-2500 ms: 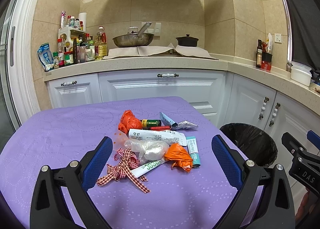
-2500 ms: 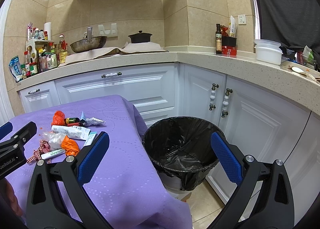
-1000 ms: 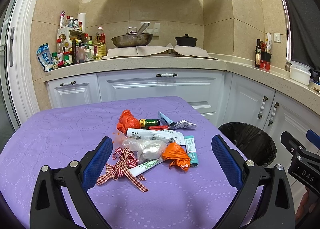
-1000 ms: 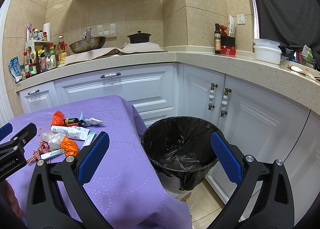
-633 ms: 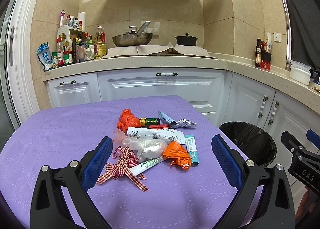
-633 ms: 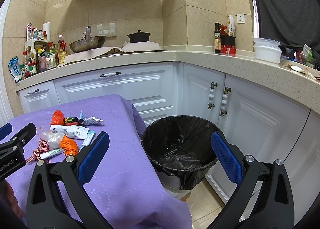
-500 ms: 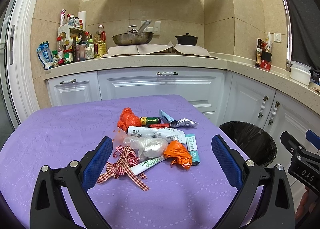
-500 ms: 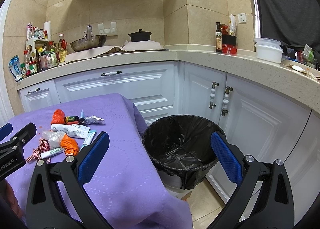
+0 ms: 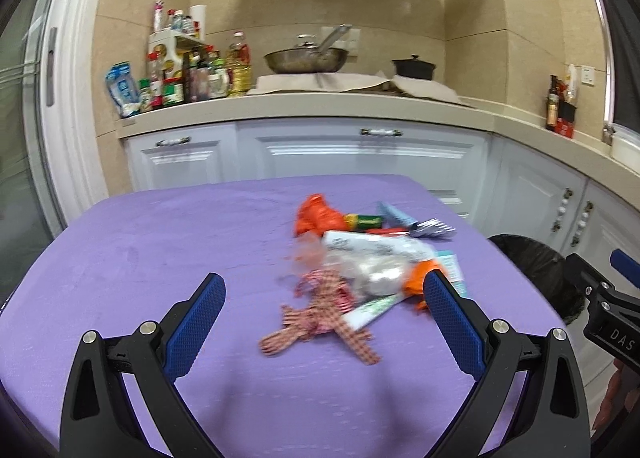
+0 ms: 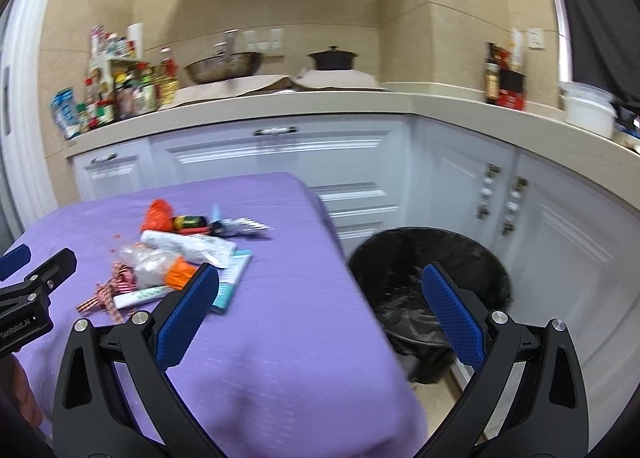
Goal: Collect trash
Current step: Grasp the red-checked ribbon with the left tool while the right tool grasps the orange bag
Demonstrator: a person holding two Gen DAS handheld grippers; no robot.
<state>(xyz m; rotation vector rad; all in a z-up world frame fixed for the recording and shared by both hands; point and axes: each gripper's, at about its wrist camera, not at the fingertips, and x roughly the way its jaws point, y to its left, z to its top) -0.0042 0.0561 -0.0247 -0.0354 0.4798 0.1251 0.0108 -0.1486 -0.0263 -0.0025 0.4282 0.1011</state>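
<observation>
A: How far along are we?

B: Barely begun. Left gripper (image 9: 322, 300) is spread wide and empty, with the trash pile (image 9: 360, 258) just ahead on the purple table (image 9: 160, 242).

A: And the other?

B: Right gripper (image 10: 318, 300) gapes wide, empty too; the bin (image 10: 430, 278) is ahead-right of it, nothing visibly inside.

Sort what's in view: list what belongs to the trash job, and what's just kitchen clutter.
For the job:
red checked ribbon bow
crumpled orange plastic bag
white printed tube
black-lined round trash bin

Just there:
steel wok
black lidded pot
condiment bottles on the counter
</observation>
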